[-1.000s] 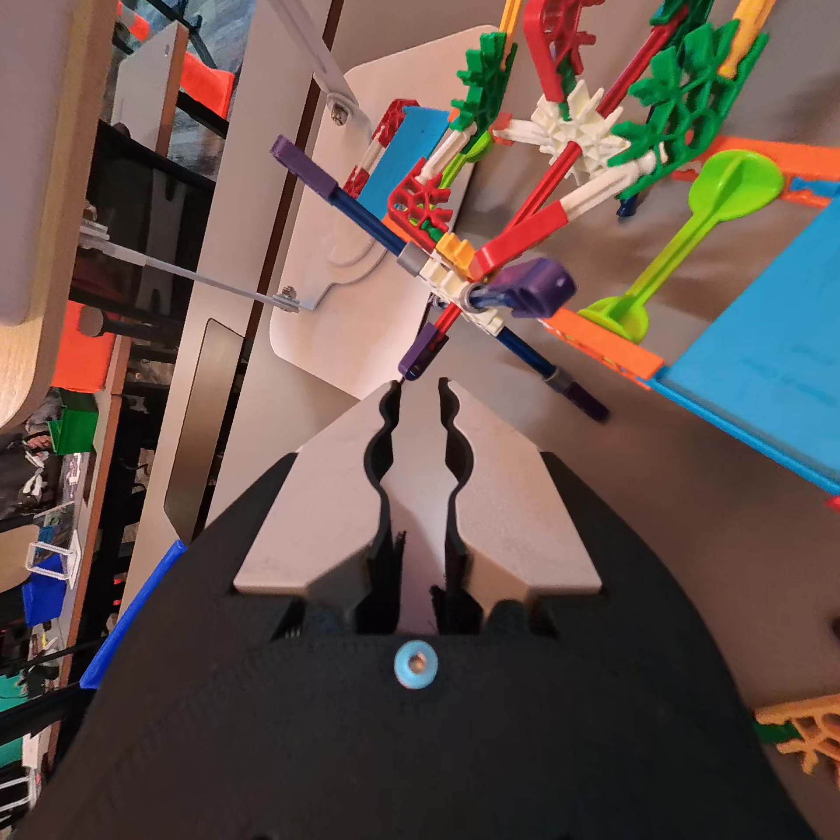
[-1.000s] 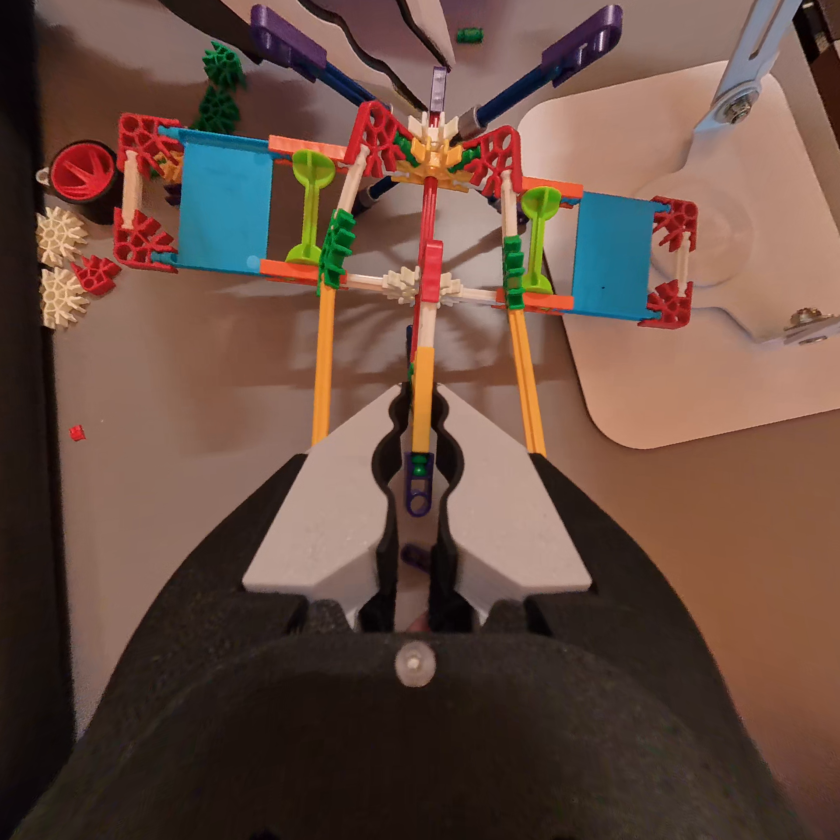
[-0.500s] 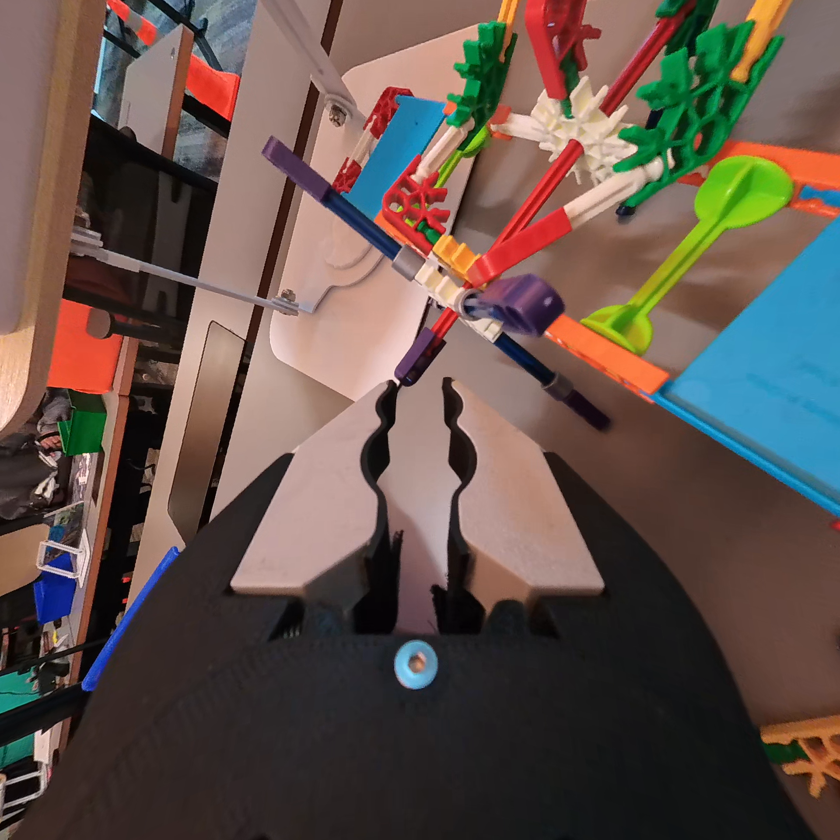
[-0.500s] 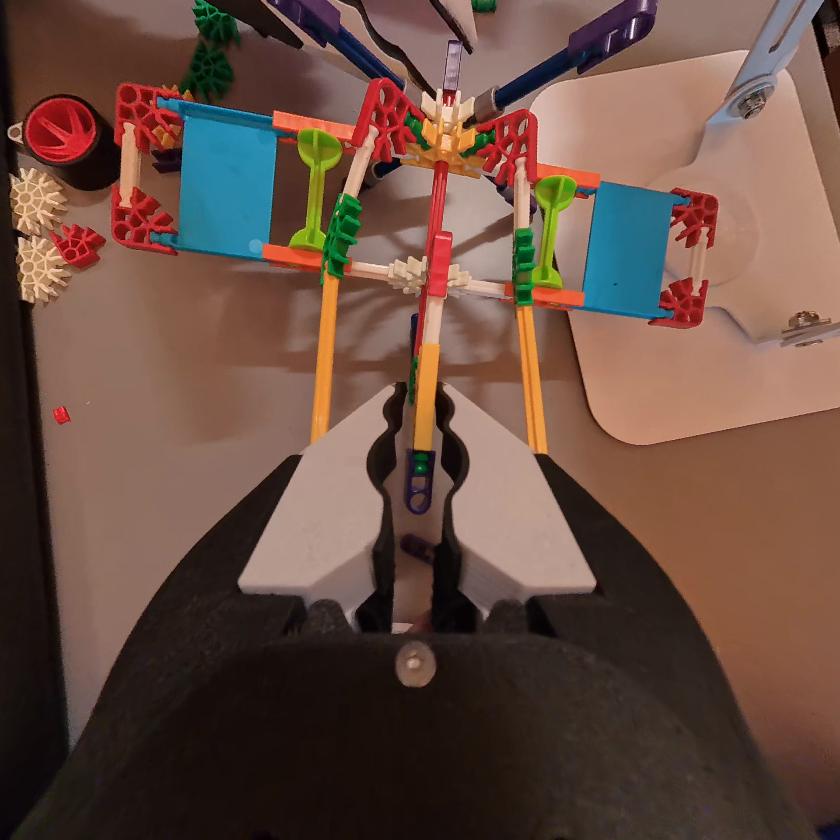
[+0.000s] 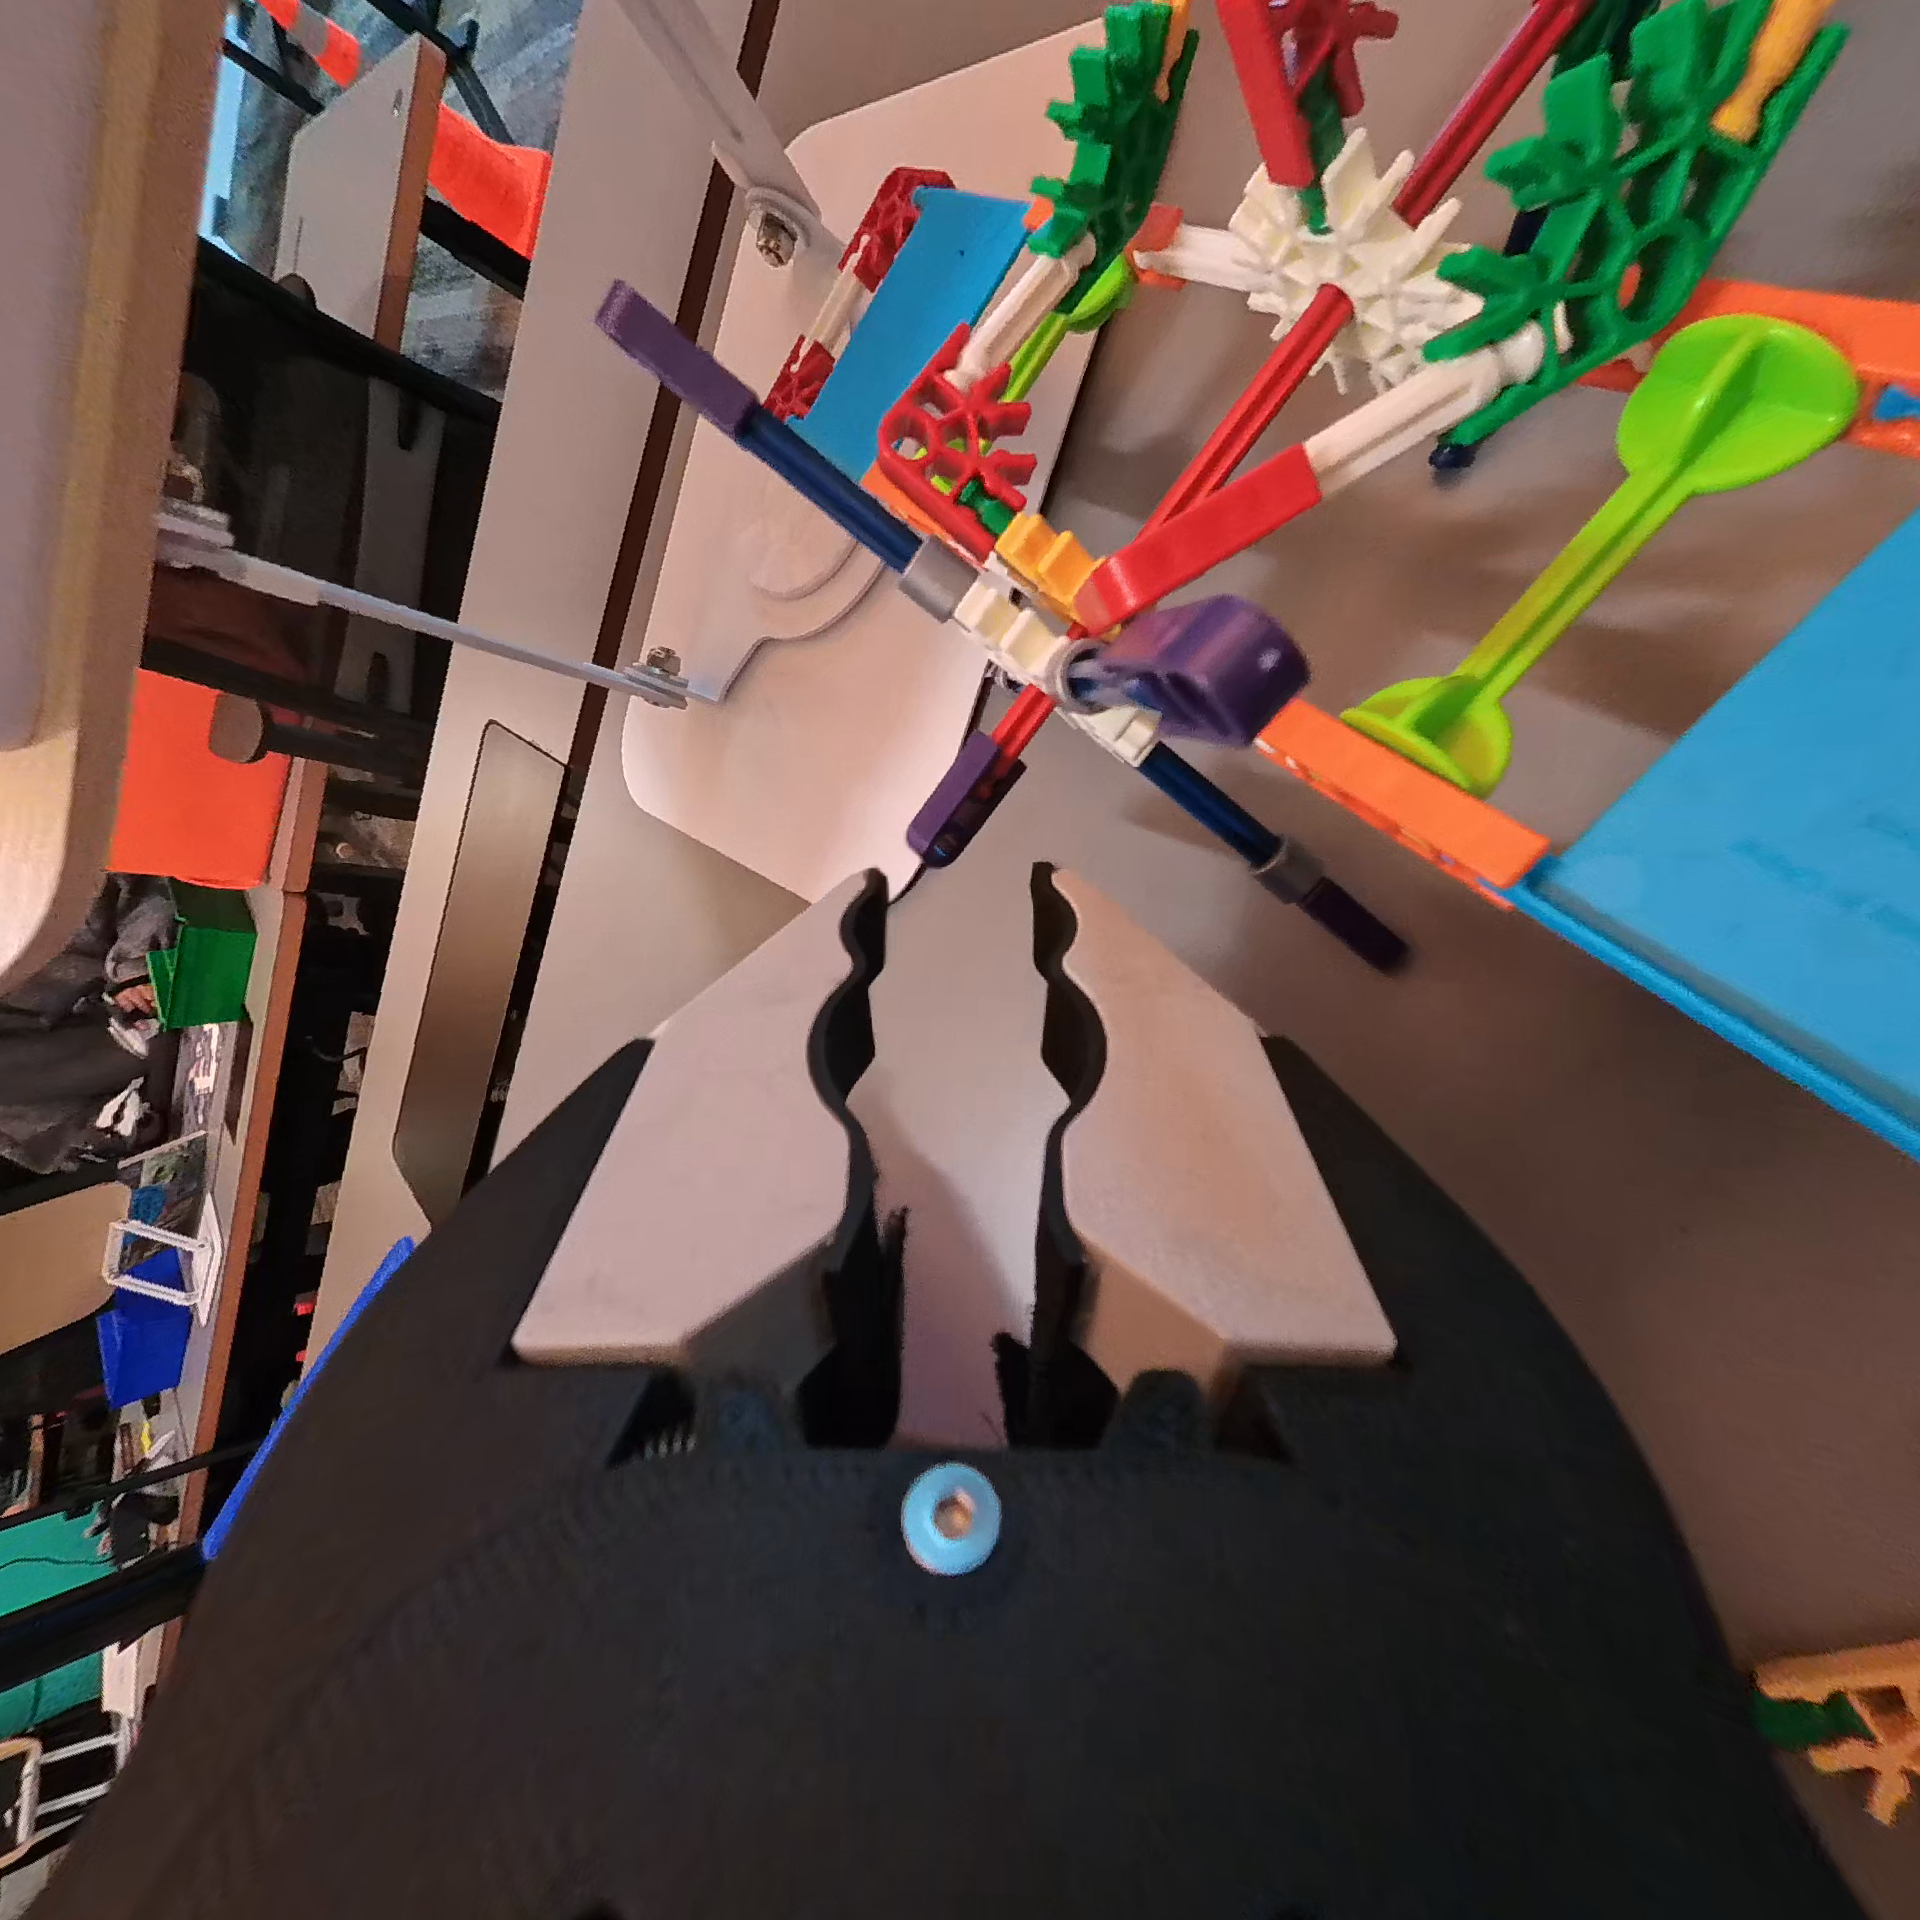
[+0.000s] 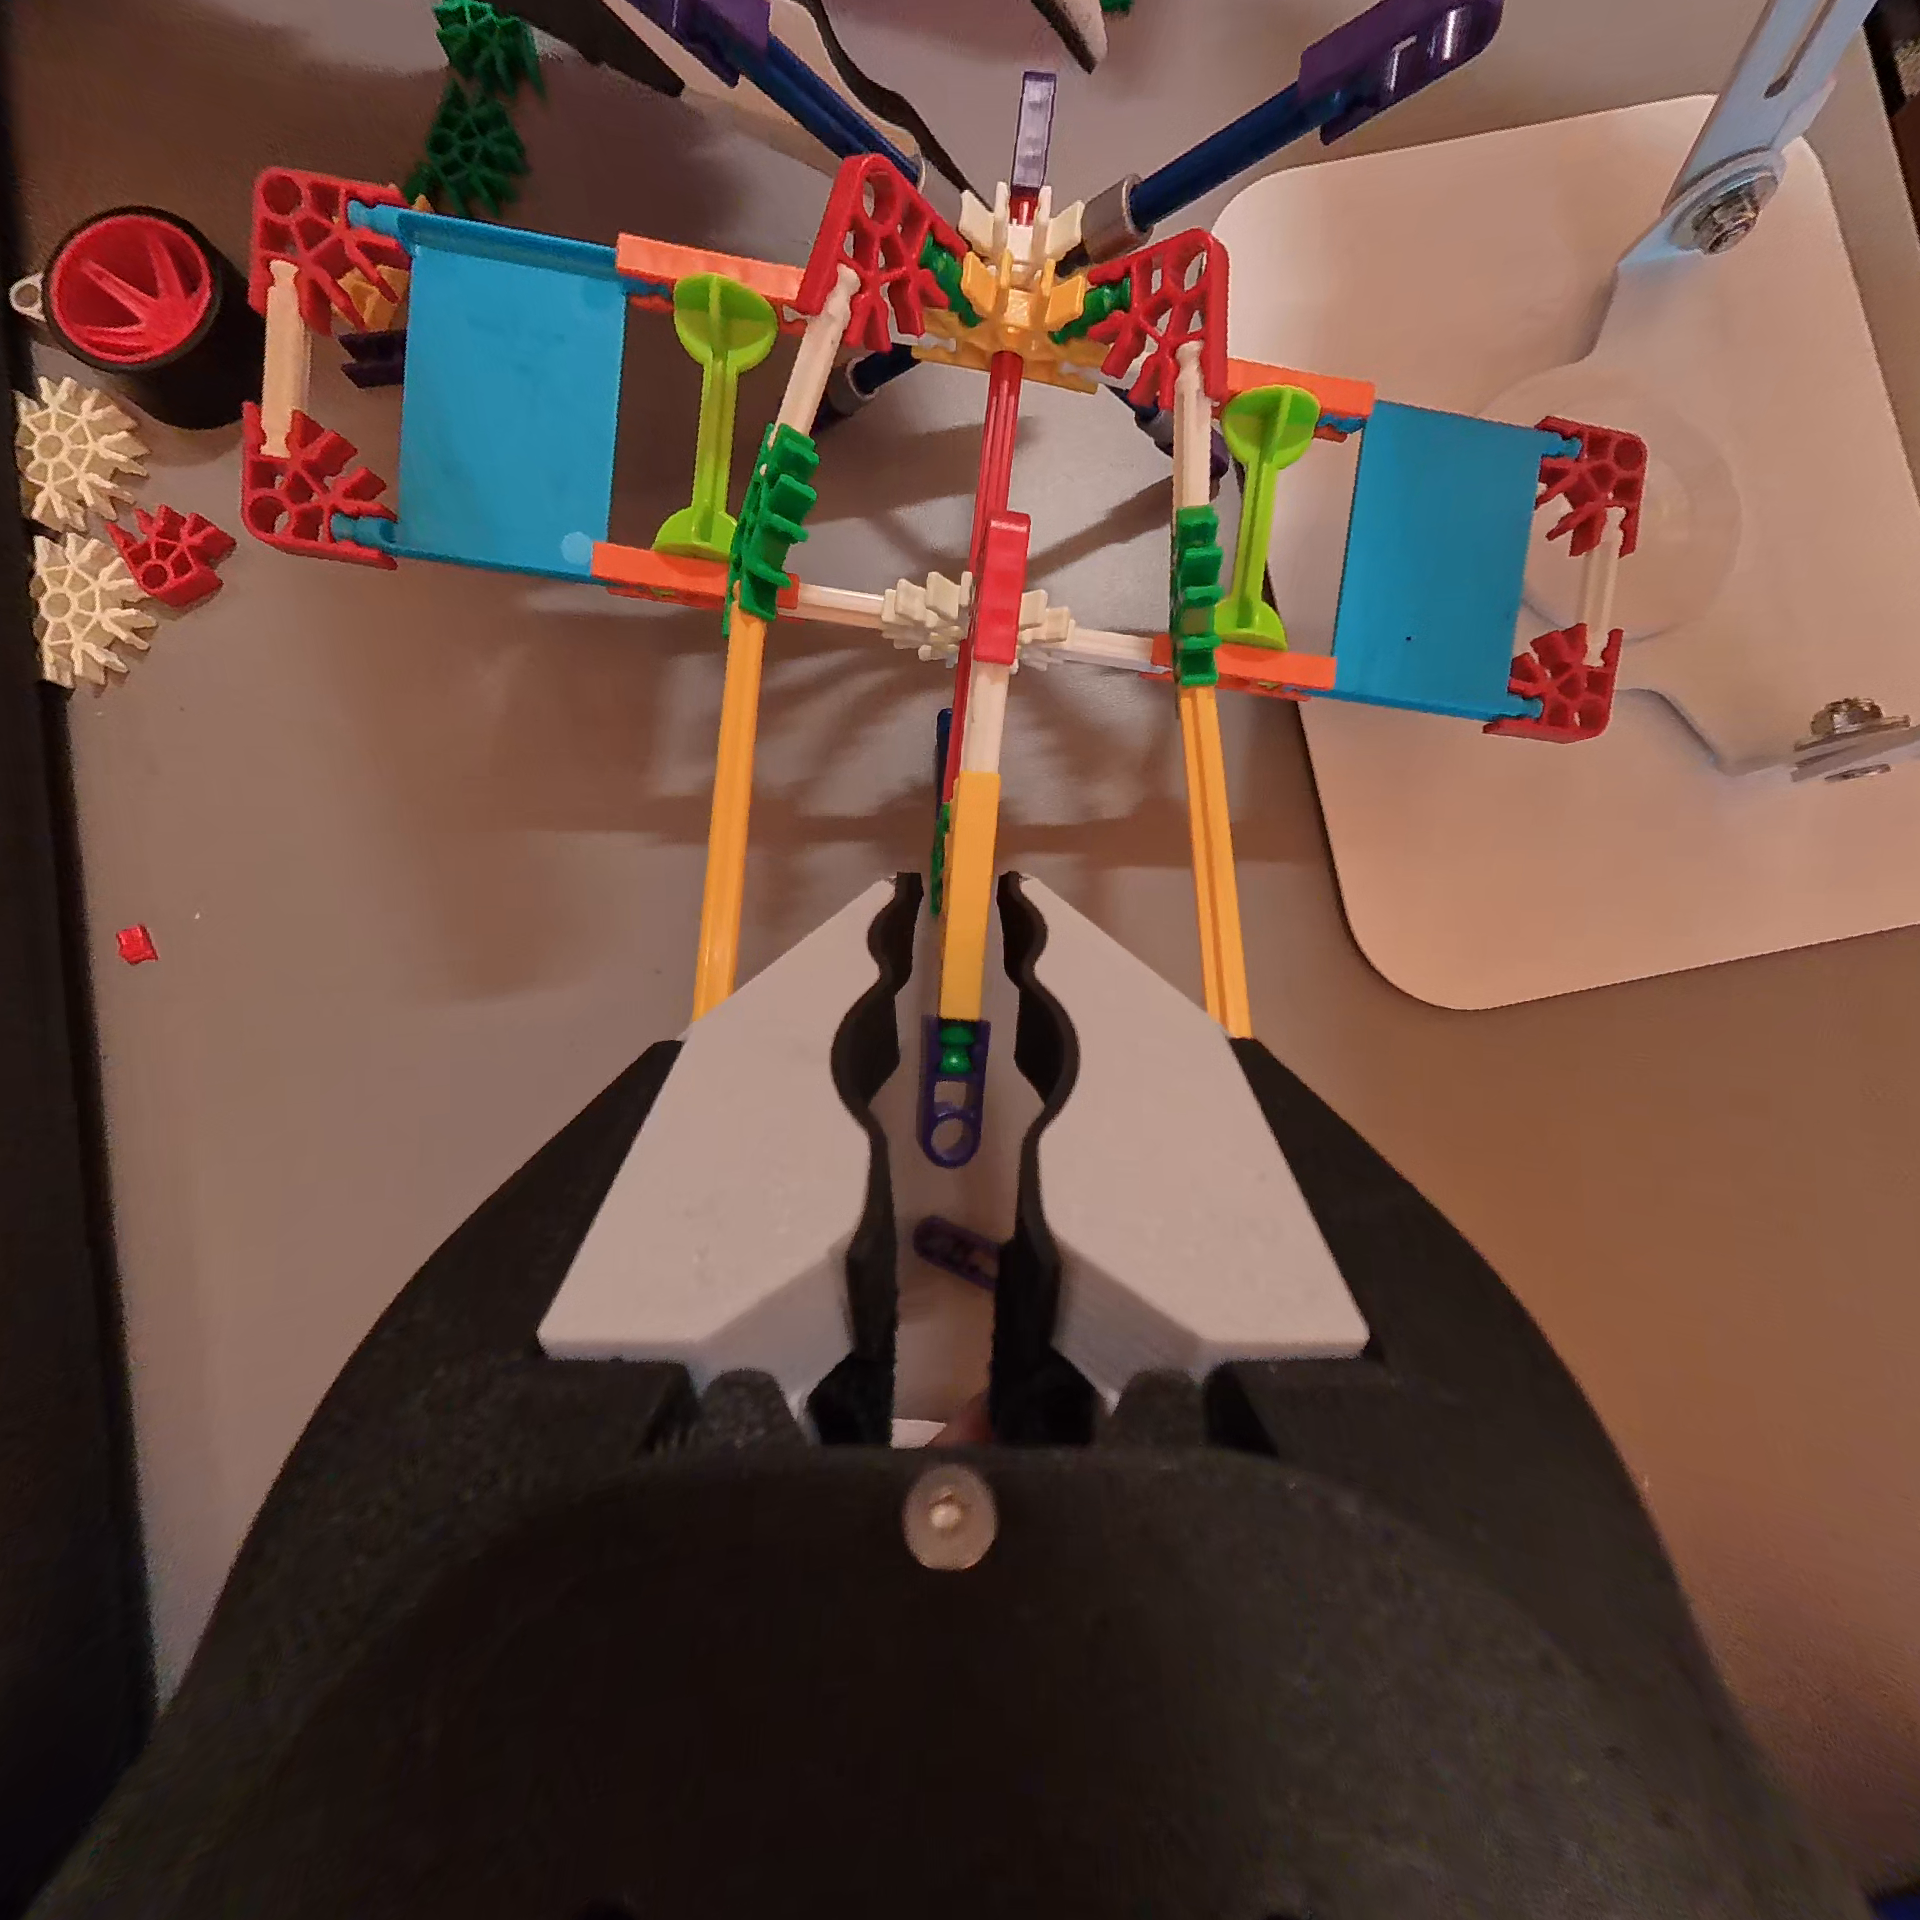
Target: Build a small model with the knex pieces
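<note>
Left gripper (image 5: 956, 883): jaws spread, nothing btwn them; left fingertip (image 5: 868, 894) sits just below a short purple end cap (image 5: 961, 795) on the nose of a rod-and-connector toy model (image 6: 992, 436), contact unclear. Model stands on a grey tabletop (image 6: 416, 831), partly over a white base plate (image 6: 1558, 831). Nose hub carries dark blue rods w/ purple tips (image 5: 675, 358) fanned out like a propeller. Right gripper (image 6: 958, 883): jaws apart w/ a narrow gap, straddling the model's yellow tail rod (image 6: 966, 894); rod lies btwn the fingers, can't tell if they touch it. Blue ring connector (image 6: 951, 1117) at rod's end sits in the gap. Model has blue panels (image 6: 509, 405), lime spools (image 6: 717, 416), red corner connectors. Loose near left edge: white snowflake pcs (image 6: 78, 452), a red-hubbed black wheel (image 6: 130, 296), green connectors (image 6: 473, 135).
</note>
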### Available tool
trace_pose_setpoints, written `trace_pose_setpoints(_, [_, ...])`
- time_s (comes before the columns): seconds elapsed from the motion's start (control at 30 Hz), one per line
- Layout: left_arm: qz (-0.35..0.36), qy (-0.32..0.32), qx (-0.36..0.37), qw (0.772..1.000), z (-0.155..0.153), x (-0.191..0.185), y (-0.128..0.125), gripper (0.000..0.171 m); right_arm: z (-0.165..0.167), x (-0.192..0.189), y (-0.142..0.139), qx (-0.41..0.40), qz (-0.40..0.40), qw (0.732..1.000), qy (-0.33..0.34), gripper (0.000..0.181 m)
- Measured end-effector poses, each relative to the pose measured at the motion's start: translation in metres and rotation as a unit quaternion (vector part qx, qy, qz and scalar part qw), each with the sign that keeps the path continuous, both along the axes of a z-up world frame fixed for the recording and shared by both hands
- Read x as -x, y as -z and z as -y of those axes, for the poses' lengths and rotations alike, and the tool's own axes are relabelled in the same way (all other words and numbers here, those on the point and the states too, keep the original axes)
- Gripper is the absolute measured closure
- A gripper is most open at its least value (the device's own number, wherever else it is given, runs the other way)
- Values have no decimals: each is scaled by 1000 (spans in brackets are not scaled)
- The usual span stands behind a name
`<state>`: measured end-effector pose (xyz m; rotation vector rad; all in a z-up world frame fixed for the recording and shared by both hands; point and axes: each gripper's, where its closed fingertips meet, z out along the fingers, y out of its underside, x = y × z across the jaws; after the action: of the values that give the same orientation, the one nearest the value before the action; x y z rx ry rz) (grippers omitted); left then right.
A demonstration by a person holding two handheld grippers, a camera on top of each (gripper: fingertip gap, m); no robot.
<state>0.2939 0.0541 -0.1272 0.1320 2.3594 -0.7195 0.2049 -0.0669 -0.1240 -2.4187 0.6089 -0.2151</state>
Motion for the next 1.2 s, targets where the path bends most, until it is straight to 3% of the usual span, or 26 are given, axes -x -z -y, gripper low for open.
trace_pose_setpoints(1.2, [8,-7,-2,1000,-2,-2,-2,142,11,-1,-14,-20,13,1000,18,166])
